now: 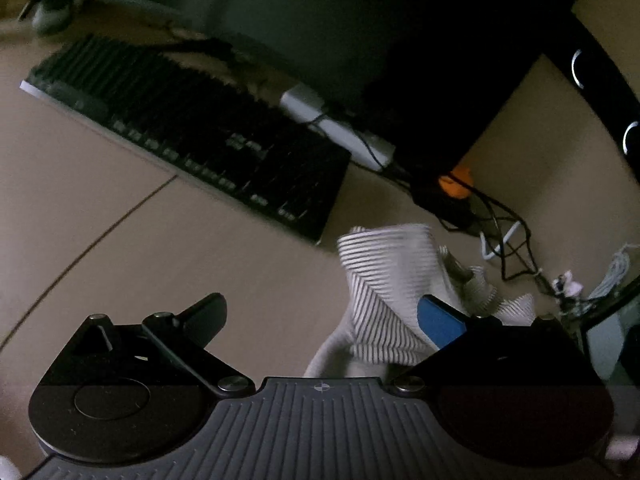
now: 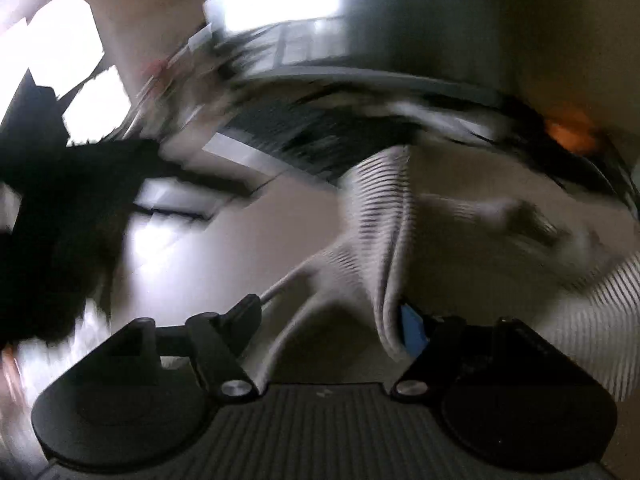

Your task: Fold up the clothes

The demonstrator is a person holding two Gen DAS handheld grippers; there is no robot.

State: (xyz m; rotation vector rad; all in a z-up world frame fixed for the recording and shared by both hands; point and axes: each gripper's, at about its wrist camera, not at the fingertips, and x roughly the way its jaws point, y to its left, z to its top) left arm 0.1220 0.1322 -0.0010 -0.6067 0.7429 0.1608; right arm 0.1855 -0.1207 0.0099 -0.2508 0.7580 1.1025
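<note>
A white garment with thin dark stripes point(image 1: 380, 292) hangs bunched above the beige desk point(image 1: 160, 248). My left gripper point(image 1: 320, 320) is open, jaws wide apart; the cloth drapes against its right blue-padded finger point(image 1: 440, 320). In the blurred right wrist view the same striped garment point(image 2: 384, 216) hangs in folds. My right gripper point(image 2: 332, 320) is open too, with cloth lying against its right blue pad point(image 2: 412, 328) and a white edge near its left finger point(image 2: 244, 312).
A black keyboard point(image 1: 192, 132) lies on the desk at the back left. A dark monitor point(image 1: 360, 32) stands behind it, with a white adapter point(image 1: 340, 128), black cables point(image 1: 500, 232) and an orange object point(image 1: 454, 184) at right.
</note>
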